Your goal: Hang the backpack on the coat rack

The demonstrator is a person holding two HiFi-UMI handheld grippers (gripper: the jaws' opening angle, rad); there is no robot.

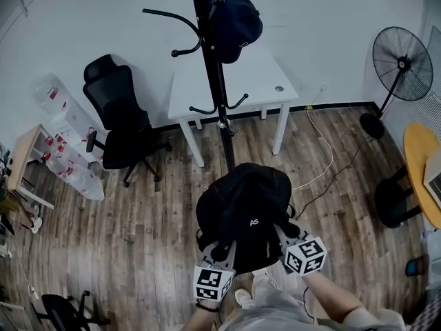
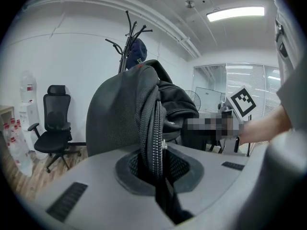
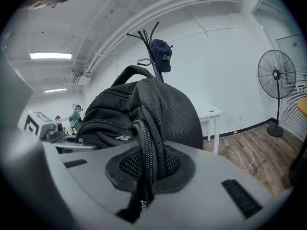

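Wood-plank floor [image 1: 138, 212] underfoot. The black backpack [image 1: 244, 209] was held clear of the floor right in front of the person, short of the coat rack [image 1: 215, 74]. The rack carried a dark cap [image 1: 234, 12]. White table [image 1: 255, 81] behind it, office chair [image 1: 117, 116] left, fan [image 1: 403, 64] far right. Left gripper [image 1: 219, 252] and right gripper [image 1: 284, 233] sat side by side, aimed at the rack, each clamped on a zippered backpack edge.

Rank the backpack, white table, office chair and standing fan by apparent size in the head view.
1. white table and backpack: these look about alike, and the backpack is nearest the camera, so I leave them unranked.
2. office chair
3. standing fan
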